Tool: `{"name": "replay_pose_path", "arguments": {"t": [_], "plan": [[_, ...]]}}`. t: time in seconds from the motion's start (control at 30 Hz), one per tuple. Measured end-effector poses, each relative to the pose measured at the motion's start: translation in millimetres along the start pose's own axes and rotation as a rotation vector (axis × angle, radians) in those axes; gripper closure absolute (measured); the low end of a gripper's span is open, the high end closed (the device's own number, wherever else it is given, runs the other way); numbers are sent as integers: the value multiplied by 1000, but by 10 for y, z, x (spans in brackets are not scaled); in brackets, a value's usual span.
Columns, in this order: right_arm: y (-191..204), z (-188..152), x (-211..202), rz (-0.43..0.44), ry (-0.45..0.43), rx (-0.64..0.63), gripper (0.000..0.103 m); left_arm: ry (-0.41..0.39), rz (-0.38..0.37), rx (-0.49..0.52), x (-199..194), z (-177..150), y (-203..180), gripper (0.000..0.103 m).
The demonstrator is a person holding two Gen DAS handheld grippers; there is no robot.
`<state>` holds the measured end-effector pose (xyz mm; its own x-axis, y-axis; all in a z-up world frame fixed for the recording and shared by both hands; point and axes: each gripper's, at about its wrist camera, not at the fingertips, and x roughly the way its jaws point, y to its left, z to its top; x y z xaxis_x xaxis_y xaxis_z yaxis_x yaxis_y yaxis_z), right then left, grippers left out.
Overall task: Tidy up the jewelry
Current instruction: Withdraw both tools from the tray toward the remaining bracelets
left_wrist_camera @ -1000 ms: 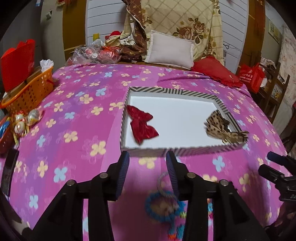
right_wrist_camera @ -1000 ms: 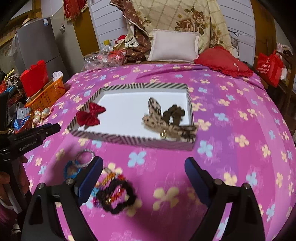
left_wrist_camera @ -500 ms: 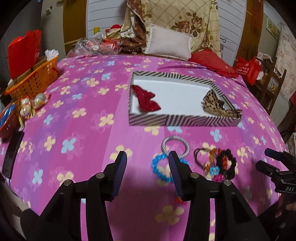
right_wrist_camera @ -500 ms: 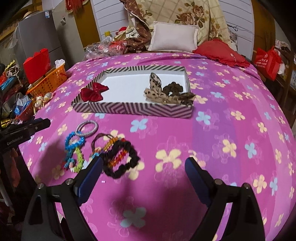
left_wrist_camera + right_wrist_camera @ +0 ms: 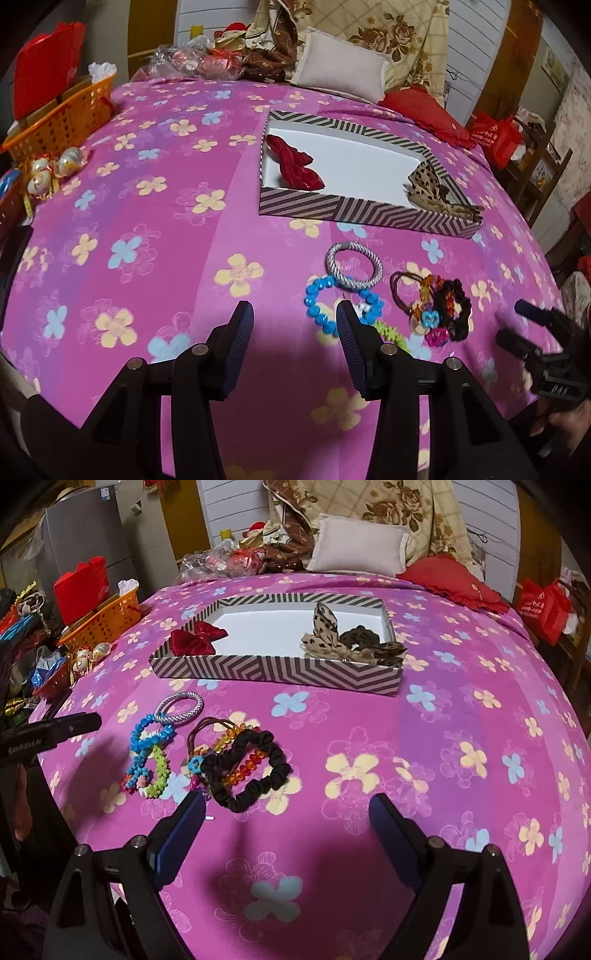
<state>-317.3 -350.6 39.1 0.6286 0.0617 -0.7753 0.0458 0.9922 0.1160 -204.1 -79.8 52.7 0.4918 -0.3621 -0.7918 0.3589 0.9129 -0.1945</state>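
pulled back and lower than a second ago, both grippers: striped box farther up each view, whole cluster of bracelets and hair ties uncovered in front of the fingers.

largest first. pink flowered bedspread [image 5: 461,709] filling both views. on it, toward the pillows, shallow striped box [image 5: 280,672] with white floor, holding red bow [image 5: 197,638] at its left end, leopard bow [image 5: 328,635] at its right end, dark brown scrunchie [image 5: 360,635] touching the leopard bow. orange basket [image 5: 107,622] off the left edge of the bed.

nearer the cameras, on the bedspread and well outside the box: black scrunchie [image 5: 255,771] looped over an orange bead bracelet [image 5: 240,764], brown hair ties [image 5: 207,727] just behind, silver ring bracelet [image 5: 179,707] nearest the box, blue bead bracelet [image 5: 151,734] touching it, green bead bracelet [image 5: 159,775] below that. small bright pieces tangled under the scrunchie, perhaps charms, too small to tell.

left gripper [image 5: 293,325] hovering above the spread, fingers parted with nothing between them, right fingertip in front of the blue beads. right gripper [image 5: 286,812] spread wide and empty, left finger [image 5: 177,838] just beside the black scrunchie, apart from it.
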Motion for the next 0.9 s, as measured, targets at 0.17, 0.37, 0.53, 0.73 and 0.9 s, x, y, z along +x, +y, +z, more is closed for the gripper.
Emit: {"name": "replay_pose_path", "arguments": {"t": [0.17,0.37,0.53,0.73,0.9], "plan": [[7,34,102,1,7,-17,22,20,6,-11,144,120,-13,83],[-19,109,237,0,20,-19,38,37,2,-16,280,214,-28,83],[34,167,354,-11,34,-54,39,55,-4,-3,370,280,-67,83],[40,183,455,-25,49,-68,39,80,-13,28,500,382,-158,83],[7,189,496,-30,55,-65,39,133,-30,35,666,473,-194,83]]}}
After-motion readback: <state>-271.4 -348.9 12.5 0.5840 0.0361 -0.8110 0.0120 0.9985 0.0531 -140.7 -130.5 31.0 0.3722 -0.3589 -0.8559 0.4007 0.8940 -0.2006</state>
